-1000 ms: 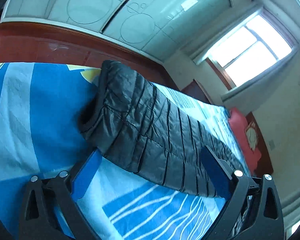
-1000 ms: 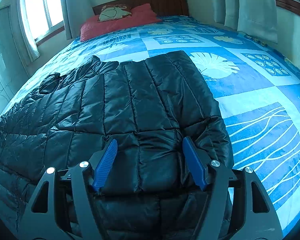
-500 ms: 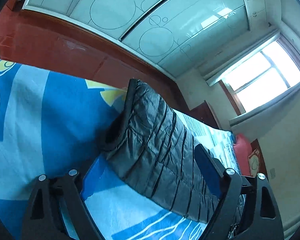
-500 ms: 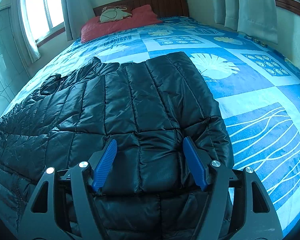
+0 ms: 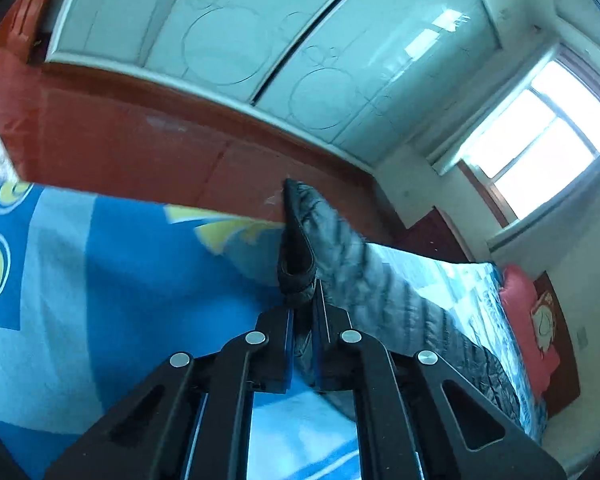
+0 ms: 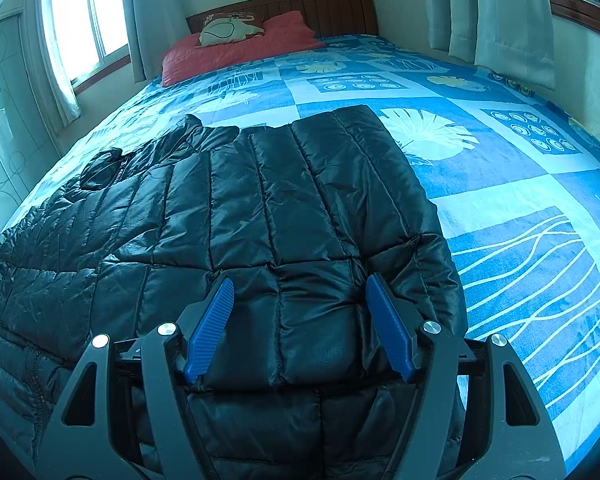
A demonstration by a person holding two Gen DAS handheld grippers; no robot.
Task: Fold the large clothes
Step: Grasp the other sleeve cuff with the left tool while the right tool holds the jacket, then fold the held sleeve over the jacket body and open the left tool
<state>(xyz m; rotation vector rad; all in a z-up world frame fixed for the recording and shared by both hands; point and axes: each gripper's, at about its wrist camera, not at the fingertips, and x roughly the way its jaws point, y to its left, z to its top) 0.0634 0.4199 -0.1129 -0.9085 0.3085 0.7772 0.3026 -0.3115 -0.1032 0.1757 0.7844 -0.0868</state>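
Observation:
A black quilted puffer jacket (image 6: 268,216) lies spread on the blue patterned bed cover (image 6: 520,200). In the left wrist view my left gripper (image 5: 303,300) is shut on the cuff of the jacket's sleeve (image 5: 298,256), and the sleeve (image 5: 372,292) runs away to the right along the bed. In the right wrist view my right gripper (image 6: 300,308) is open, with its blue fingers (image 6: 212,324) resting on either side of a padded panel of the jacket near its right edge.
A red-brown wooden footboard (image 5: 140,148) and a glass-fronted wardrobe (image 5: 260,32) stand beyond the left gripper. A red pillow (image 6: 236,52) and the headboard (image 6: 320,8) are at the far end. Windows and curtains (image 6: 500,12) line the walls.
My left gripper has closed on the sleeve cuff and tilted upward toward the wardrobe. My right gripper has stayed open and almost still over the jacket.

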